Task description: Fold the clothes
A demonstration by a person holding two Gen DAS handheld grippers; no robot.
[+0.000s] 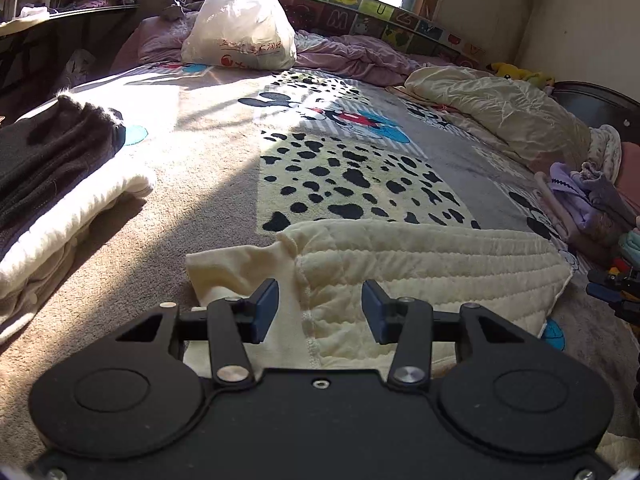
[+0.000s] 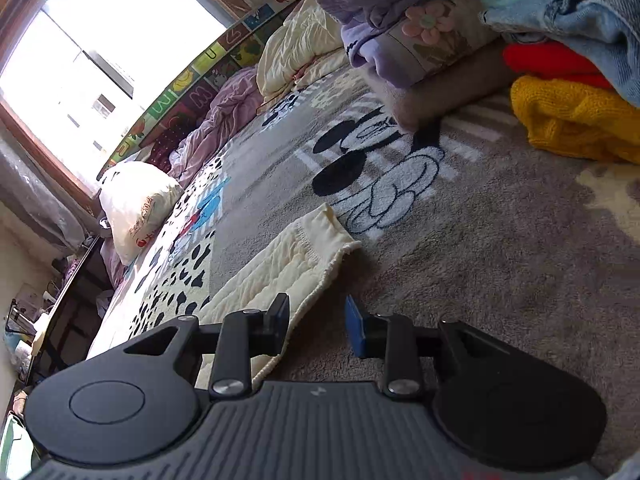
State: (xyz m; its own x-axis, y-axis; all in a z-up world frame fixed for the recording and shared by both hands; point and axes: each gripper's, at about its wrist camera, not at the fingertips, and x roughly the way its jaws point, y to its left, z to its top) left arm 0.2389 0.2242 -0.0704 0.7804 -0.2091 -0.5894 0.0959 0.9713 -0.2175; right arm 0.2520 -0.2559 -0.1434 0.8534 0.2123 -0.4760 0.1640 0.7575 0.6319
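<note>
A cream quilted garment (image 1: 420,264) is laid flat on the bed, on a plush blanket (image 1: 224,168) printed with cartoon mice and black spots. In the left wrist view a smooth, unquilted part of it is seen folded out to the left, with a stitched seam running toward the camera. The left tool (image 1: 320,306) is held just above the near edge of the garment; its blue pads stand partly apart with cloth seen in the gap, and no pinch on the fabric can be made out. In the right wrist view the garment (image 2: 280,264) is seen from its other side, a hemmed end lying on the blanket (image 2: 480,260). The right tool (image 2: 318,326) is tilted and held at the garment's edge, its jaws narrowly parted over bare blanket, nothing gripped.

To the left, a stack of folded clothes (image 1: 60,184) is placed, dark knit over white. Farther back a white plastic bag (image 1: 240,28) is set before the window. To the right, a heap of unfolded clothes (image 2: 560,60) is piled, with yellow, red and denim pieces among it.
</note>
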